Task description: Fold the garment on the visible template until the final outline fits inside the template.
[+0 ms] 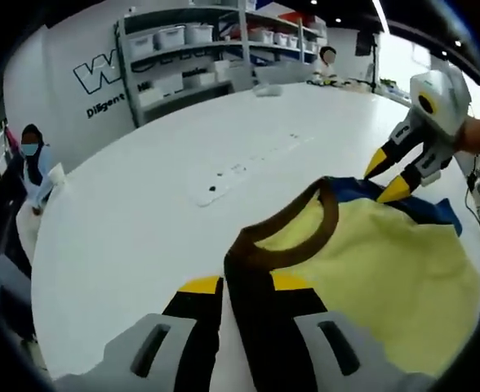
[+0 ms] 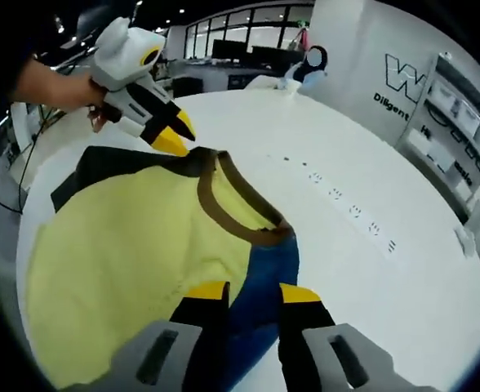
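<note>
A yellow garment (image 1: 371, 261) with a brown collar (image 1: 305, 233) lies flat on the white table (image 1: 142, 220). It has a blue sleeve (image 2: 264, 278) and a dark sleeve (image 2: 101, 163). My left gripper (image 1: 246, 283) stands open at the collar side, with dark fabric between its jaws. In the right gripper view, a hand holds the left gripper (image 2: 177, 135) at the dark sleeve's edge. My right gripper (image 2: 253, 291) is open and straddles the blue sleeve. From the left gripper view, the right gripper (image 1: 387, 176) has its yellow tips on the blue edge (image 1: 358, 189).
A flush strip of sockets (image 1: 224, 173) runs across the tabletop (image 2: 371, 269) beyond the garment. Shelving with white bins (image 1: 191, 57) stands behind the table. One person (image 1: 34, 167) sits at the table's left edge, and another person (image 1: 327, 61) is at the far side. Cables (image 2: 11, 175) hang off the edge.
</note>
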A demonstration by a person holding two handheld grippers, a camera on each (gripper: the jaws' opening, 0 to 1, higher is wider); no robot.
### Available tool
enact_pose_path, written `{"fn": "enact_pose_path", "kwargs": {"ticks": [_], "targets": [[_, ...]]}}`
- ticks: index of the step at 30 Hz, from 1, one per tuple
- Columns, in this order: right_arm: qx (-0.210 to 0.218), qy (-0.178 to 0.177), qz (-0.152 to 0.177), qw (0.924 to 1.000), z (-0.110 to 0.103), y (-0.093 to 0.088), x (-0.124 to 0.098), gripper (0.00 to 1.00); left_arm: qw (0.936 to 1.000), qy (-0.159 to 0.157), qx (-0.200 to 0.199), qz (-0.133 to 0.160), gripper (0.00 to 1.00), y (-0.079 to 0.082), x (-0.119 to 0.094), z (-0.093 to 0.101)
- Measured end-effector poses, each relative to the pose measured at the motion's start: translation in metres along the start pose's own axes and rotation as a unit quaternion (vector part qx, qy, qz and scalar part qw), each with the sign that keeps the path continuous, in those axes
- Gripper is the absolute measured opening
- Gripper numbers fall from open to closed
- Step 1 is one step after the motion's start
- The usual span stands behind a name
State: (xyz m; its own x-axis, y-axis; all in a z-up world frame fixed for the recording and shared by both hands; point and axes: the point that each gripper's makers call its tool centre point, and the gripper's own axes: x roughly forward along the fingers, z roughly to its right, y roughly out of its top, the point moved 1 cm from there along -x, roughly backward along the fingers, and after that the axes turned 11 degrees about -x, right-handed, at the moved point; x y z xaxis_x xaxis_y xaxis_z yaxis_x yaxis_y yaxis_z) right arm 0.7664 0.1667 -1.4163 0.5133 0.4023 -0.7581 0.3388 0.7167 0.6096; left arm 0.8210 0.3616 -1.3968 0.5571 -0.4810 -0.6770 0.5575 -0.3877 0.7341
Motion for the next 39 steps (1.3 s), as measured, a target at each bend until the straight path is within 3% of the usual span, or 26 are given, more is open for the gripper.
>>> {"fn": "enact_pose_path", "kwargs": {"ticks": [5, 14, 19, 28, 32, 39], "targets": [[0.007, -0.001, -0.003, 1.0, -0.004, -0.005, -0.009, 0.21, 0.9999, -0.002, 0.013, -0.009, 0.28, -0.013, -0.016, 0.002], [0.004, -0.003, 0.002, 1.0, -0.008, -0.004, -0.028, 0.22, 1.0, 0.002, -0.004, -0.006, 0.36, -0.012, -0.042, 0.002], [0.007, -0.004, 0.003, 1.0, -0.01, -0.006, -0.04, 0.26, 1.0, -0.001, 0.007, 0.0, 0.4, -0.012, -0.055, 0.006], [0.008, -0.007, 0.007, 0.9999, -0.014, -0.011, -0.06, 0.31, 0.9997, 0.012, 0.019, -0.008, 0.47, -0.026, -0.081, 0.0], [0.006, -0.007, 0.006, 0.9999, -0.017, -0.015, -0.068, 0.32, 0.9998, 0.017, 0.007, -0.012, 0.49, -0.033, -0.091, -0.003], [-0.008, -0.006, -0.003, 0.9999, -0.022, -0.022, -0.077, 0.34, 0.9996, 0.021, 0.018, -0.006, 0.49, -0.033, -0.107, 0.0]]}}
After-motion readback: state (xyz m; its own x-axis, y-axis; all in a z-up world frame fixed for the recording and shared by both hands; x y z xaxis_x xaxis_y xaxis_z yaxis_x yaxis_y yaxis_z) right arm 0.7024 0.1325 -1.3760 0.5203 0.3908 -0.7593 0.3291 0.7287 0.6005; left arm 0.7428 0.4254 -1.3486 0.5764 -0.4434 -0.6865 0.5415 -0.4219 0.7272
